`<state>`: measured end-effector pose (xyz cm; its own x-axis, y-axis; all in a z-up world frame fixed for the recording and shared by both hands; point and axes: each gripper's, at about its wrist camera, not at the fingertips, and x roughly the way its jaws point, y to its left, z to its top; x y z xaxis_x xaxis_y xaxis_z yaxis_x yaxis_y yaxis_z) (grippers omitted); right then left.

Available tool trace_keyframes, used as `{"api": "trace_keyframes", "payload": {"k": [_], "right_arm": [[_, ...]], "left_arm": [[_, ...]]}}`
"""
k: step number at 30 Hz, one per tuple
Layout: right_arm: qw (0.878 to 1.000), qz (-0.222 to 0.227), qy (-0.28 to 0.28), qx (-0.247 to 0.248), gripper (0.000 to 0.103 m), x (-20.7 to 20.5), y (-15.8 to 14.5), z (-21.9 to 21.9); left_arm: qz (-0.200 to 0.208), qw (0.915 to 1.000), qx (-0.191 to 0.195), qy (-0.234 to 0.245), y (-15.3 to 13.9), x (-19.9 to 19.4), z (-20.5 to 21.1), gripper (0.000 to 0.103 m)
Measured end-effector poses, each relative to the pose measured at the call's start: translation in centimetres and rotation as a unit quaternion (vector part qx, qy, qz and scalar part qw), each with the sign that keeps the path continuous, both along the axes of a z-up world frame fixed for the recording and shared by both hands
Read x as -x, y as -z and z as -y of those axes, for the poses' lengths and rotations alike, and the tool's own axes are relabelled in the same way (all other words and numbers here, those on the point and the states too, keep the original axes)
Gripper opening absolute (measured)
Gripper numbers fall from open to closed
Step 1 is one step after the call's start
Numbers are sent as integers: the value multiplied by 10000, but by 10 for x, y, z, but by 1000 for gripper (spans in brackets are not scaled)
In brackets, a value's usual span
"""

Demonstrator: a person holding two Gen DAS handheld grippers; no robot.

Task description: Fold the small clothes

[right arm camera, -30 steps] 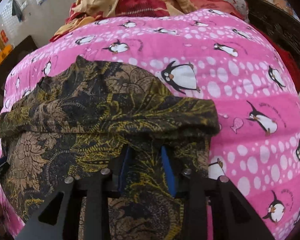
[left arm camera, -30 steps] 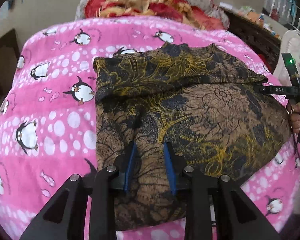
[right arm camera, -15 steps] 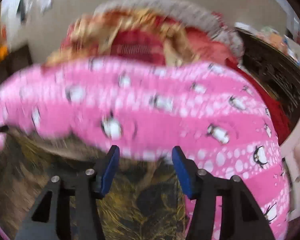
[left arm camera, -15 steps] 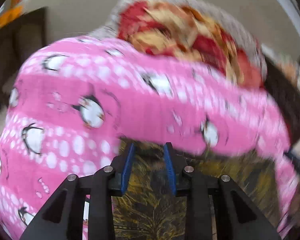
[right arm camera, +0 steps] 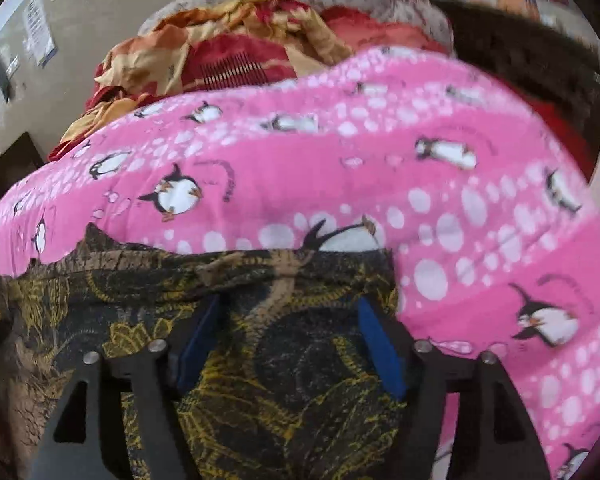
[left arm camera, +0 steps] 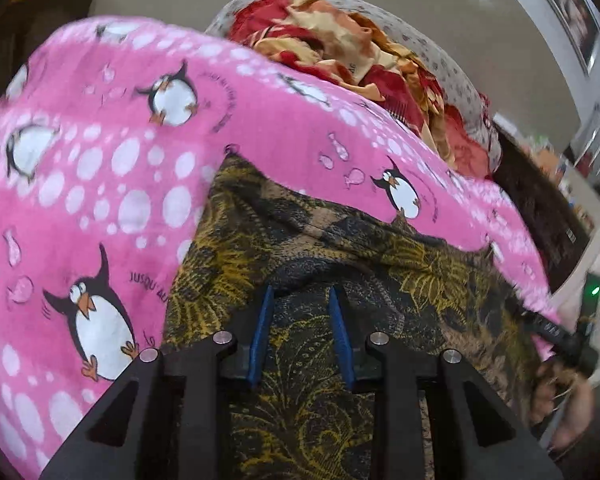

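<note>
Left gripper (left arm camera: 300, 320) nearly closed above batik garment (left arm camera: 308, 412), right gripper (right arm camera: 290, 340) just spreading, garment beneath

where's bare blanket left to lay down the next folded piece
Free: pink blanket right of the batik cloth, and the strip between the cloth and the red pile. In the left view, blanket left of the cloth too. Crowded: the near middle under both grippers, and the pile behind.

Your left gripper (left arm camera: 300, 336) has its jaws close together, the dark yellow-patterned garment (left arm camera: 312, 412) under and between them. Beyond the jaws the pink penguin blanket (left arm camera: 100, 184) spreads to their left and ahead. Far right of the jaws, your other gripper (left arm camera: 564, 336) touches the garment's edge.
</note>
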<state>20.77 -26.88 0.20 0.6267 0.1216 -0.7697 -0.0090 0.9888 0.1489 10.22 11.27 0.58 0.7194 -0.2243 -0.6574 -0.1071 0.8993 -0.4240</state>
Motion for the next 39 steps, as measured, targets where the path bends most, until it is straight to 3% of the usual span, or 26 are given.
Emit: {"api": "trace_keyframes", "payload": {"k": [3, 6, 10, 13, 15, 17, 19, 20, 21, 22, 23, 34, 37, 39], "right_arm": [[10000, -19, -27, 34, 77, -2, 1, -1], [9997, -101, -50, -236, 78, -3, 0, 4], [9998, -115, 167, 84, 71, 19, -34, -4], [9988, 229, -411, -133, 71, 69, -66, -24], [9953, 367, -899, 17, 71, 108, -72, -45], [9896, 516, -1287, 389, 71, 143, -67, -67], [9854, 341, -1560, 590, 71, 165, -46, -84], [9842, 110, -1674, 559, 71, 169, -32, -89], [9843, -223, -1683, 477, 71, 171, -11, -91], [9857, -143, -1617, 458, 72, 176, -2, -89], [9869, 133, -1570, 358, 73, 182, 1, -85], [9868, 307, -1564, 282, 73, 189, -3, -80], [9882, 83, -1493, 334, 73, 183, -4, -82], [9911, -93, -1254, 445, 73, 178, -21, -89]], "left_arm": [[-29, 10000, -6, 33, 2, 1, -1, 10], [-69, 9999, -46, 68, 2, -5, 1, 10], [-204, 9990, -343, 222, -19, 1, 18, 10], [117, 9967, -256, 761, -42, 38, 49, 10], [300, 9914, -344, 1226, -47, 70, 75, 12], [245, 9873, -545, 1471, -39, 91, 94, 12], [-46, 9862, -682, 1509, -20, 98, 101, 12], [-303, 9866, -636, 1472, -4, 100, 100, 12], [-165, 9879, -545, 1442, 5, 107, 98, 13], [126, 9881, -513, 1443, 7, 114, 96, 13], [165, 9887, -369, 1443, 8, 116, 92, 13], [253, 9884, 329, 1458, 12, 121, 75, 14], [286, 9873, 547, 1464, 14, 120, 70, 14], [300, 9869, 627, 1459, 15, 118, 68, 14]]}}
